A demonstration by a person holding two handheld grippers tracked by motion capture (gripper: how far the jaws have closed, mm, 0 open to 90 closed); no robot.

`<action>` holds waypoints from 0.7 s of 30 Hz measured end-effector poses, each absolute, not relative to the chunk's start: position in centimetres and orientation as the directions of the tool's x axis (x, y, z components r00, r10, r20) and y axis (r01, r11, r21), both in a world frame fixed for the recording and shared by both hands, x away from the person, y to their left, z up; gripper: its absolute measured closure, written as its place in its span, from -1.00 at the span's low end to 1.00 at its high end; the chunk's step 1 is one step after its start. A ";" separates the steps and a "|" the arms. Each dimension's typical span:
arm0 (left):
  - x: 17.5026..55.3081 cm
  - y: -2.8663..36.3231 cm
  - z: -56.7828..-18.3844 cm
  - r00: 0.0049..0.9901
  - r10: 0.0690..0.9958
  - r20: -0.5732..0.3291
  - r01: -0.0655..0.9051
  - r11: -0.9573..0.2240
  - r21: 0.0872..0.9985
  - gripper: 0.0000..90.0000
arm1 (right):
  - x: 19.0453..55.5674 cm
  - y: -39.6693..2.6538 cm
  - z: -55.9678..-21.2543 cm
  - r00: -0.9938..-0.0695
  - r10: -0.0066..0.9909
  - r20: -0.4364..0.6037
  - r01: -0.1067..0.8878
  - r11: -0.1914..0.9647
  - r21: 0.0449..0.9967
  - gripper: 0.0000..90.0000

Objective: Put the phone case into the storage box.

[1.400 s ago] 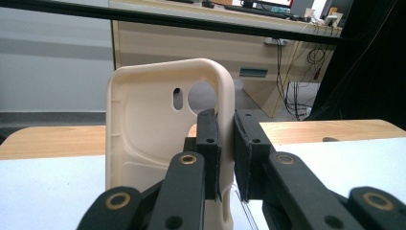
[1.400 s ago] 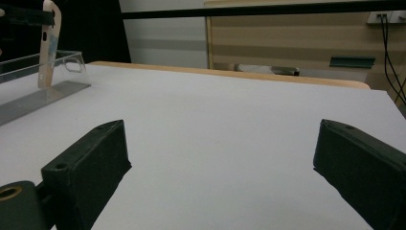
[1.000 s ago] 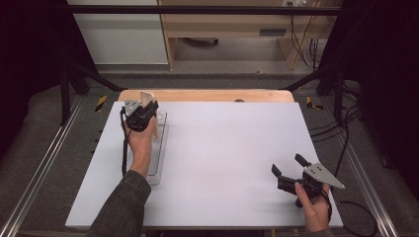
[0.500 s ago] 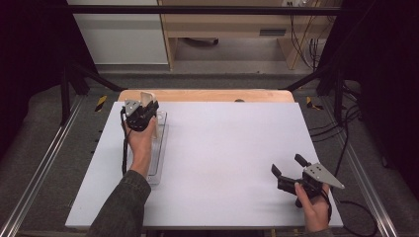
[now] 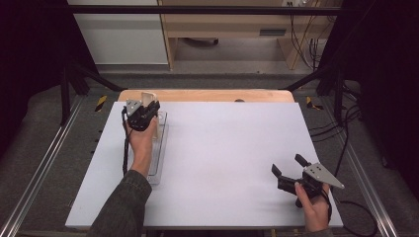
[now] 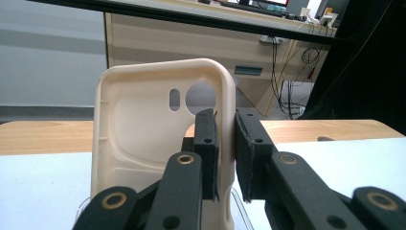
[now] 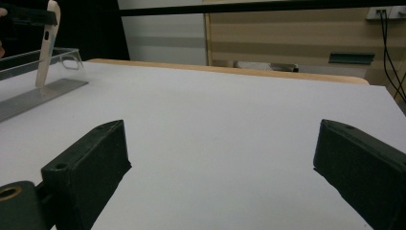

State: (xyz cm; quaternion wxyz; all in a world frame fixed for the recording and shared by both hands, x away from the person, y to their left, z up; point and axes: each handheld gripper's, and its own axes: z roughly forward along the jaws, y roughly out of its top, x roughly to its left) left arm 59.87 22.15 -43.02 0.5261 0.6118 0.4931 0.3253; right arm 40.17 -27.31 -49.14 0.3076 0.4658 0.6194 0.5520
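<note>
Cream phone case (image 6: 143, 139), judged light, stiff and slick, is pinched by its side wall between left gripper (image 6: 225, 153) jaws; right gripper (image 7: 220, 158) is held wide, empty.

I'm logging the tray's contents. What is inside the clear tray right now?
The cream phone case stands upright in the clear tray, its edge pinched by the left gripper. The person's hand covers part of the tray, so anything beneath it is hidden.
</note>
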 end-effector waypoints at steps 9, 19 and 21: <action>60.0 22.0 -43.2 0.304 0.945 -0.117 0.267 0.033 0.963 0.75 | 40.2 -27.3 -49.2 -0.380 0.916 0.125 0.234 -0.035 0.972 -0.89; 60.2 21.7 -43.4 0.301 0.946 -0.119 0.270 0.035 0.962 0.74 | 40.2 -27.4 -49.2 -0.376 0.917 0.131 0.238 -0.041 0.970 -0.89; 60.2 21.7 -43.4 0.301 0.946 -0.118 0.269 0.035 0.962 0.74 | 40.2 -27.4 -49.2 -0.377 0.917 0.132 0.239 -0.042 0.970 -0.89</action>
